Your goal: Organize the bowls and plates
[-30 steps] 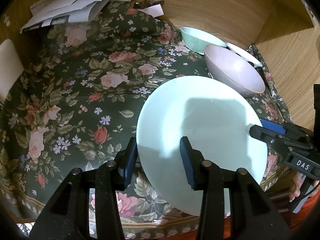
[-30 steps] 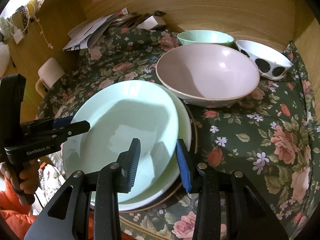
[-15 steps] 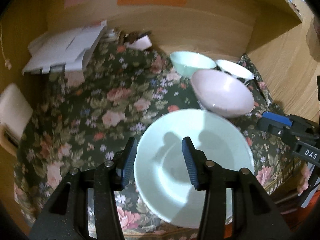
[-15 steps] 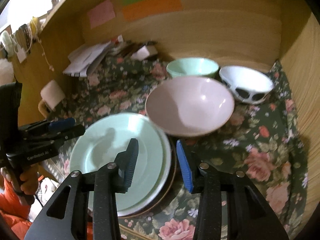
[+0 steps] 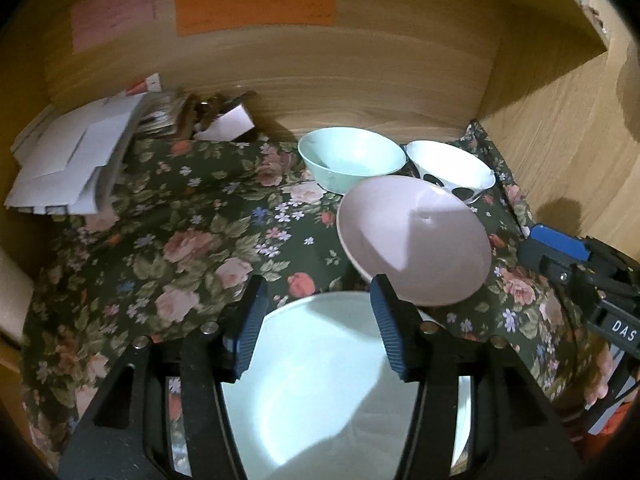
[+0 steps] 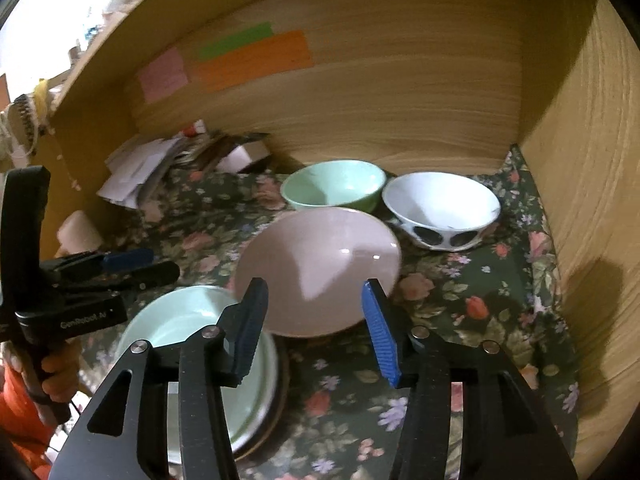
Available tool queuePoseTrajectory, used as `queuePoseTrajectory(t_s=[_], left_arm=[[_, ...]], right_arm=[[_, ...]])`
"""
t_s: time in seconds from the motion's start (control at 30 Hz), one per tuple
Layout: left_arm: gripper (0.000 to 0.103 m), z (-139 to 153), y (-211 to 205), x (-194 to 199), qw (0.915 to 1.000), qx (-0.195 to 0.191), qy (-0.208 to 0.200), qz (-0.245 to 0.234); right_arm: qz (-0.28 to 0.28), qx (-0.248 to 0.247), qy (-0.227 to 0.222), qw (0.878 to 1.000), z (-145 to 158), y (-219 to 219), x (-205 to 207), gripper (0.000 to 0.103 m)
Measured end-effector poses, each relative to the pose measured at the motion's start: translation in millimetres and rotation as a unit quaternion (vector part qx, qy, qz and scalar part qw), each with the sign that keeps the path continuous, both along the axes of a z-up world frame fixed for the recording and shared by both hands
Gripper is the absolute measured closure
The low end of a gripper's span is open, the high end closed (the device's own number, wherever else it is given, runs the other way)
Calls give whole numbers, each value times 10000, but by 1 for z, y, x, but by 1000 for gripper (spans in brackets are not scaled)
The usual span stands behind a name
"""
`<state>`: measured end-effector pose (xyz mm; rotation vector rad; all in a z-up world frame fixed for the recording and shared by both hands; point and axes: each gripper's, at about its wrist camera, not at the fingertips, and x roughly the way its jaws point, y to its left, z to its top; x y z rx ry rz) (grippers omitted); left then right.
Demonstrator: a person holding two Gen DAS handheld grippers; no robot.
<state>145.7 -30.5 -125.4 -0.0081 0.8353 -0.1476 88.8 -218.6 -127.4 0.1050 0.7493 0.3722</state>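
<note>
At the left edge of the floral cloth (image 5: 192,248) that covers the wooden shelf, a heap of white papers (image 5: 68,164) leans into the back corner. Toward the front lies the pale mint plate (image 5: 320,380), glossy and shallow; in the right wrist view it tops a small stack, with a whiter plate rim and a dark brown rim showing beneath it. The left gripper (image 5: 316,332) hangs above this plate, tilted steeply down, its blue-padded jaws opening with nothing between them, the plate only seen through the gap. Just behind and to the right sits the wide pink bowl (image 6: 320,268), smooth and matte with two small glints, its near rim close to the plate stack. Behind it, against the back wall, stands the smaller mint bowl (image 6: 334,188), and beside that on the right the white bowl with black spots (image 6: 440,208), the two nearly touching. The right gripper (image 6: 316,328) points down toward the pink bowl, held above it, its jaws also opening and empty. A hand (image 6: 60,376) in an orange sleeve grips the left tool's handle.
</note>
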Motion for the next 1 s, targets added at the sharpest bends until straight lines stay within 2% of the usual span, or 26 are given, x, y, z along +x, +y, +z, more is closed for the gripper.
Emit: queuePoseTrajectory(t_s=[0.37,0.7,0.9,1.0], left_arm=[[50,-23,-21,51,9990,55,429,-79],[50,-45,-26,83,9963,-45,848,-148],[59,-55,-31,91,9947,-58,993,-256],[65,-58,-33,93,9938,-93,1060,-334]], right_arm=[[-233,96,497,9984,-33,-25,38,57],[-163,195,780,9966,-52,-22,61,57],[-98,309,948,9950,-61,-20,68,57],[-95,364,1007,9942,-65,-19,70,64]])
